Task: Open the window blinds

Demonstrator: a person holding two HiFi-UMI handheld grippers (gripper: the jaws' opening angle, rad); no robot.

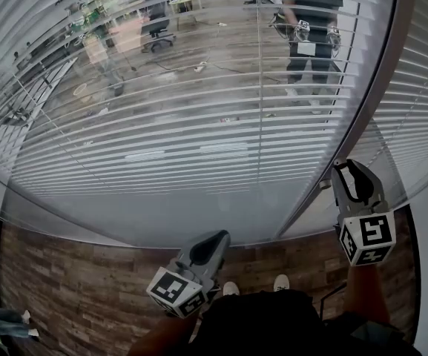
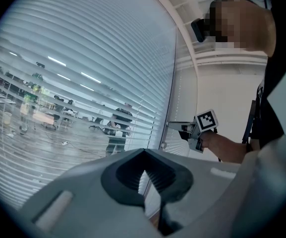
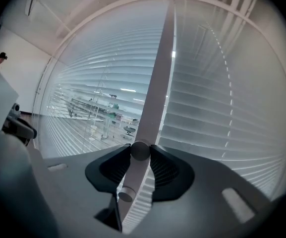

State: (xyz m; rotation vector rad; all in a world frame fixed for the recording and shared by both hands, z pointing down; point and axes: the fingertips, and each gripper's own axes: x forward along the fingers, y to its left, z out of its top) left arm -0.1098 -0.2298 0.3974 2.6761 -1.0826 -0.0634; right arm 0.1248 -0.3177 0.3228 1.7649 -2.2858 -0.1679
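The tilt wand (image 3: 133, 175) blends into the pale window frame (image 3: 160, 73) above it in the right gripper view; where one ends is unclear. Beside the right gripper (image 1: 345, 169) in the head view, it is too thin to find.

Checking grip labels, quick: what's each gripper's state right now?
Left gripper: closed, empty.
Right gripper: closed on the blind wand.

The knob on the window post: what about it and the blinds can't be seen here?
Round grey knob: sides covered by the right gripper's fingers, right gripper view.
White slatted blinds' top: cut off by head view's upper edge.
What lies beyond the blinds: hidden by slats and reflections, all views.
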